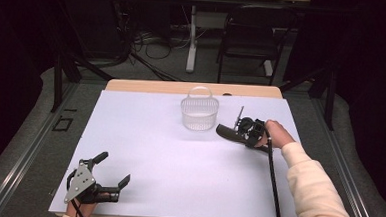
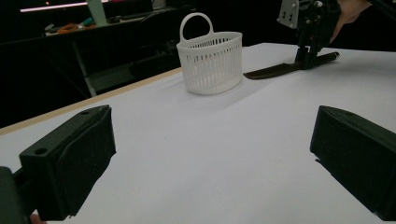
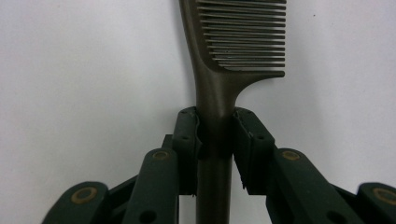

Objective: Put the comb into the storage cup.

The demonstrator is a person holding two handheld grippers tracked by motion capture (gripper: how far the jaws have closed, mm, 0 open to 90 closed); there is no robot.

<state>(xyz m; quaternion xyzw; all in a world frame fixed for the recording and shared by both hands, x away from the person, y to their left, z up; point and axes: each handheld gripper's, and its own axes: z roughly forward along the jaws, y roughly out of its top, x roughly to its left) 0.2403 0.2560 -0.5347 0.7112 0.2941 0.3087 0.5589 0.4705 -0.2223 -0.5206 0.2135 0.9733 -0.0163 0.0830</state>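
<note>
A dark comb lies flat on the white table top, right of centre, its toothed end toward the basket. My right gripper is shut on the comb's handle. In the right gripper view the two pads press the handle of the comb from both sides. A white slatted basket with a loop handle stands upright just left of the comb. My left gripper rests near the front left corner, open and holding nothing. Its own view looks across at the basket and the comb.
The wooden far edge of the table runs just behind the basket. A black chair and cables stand on the floor beyond. A cable trails from my right gripper along the sleeve toward the front edge.
</note>
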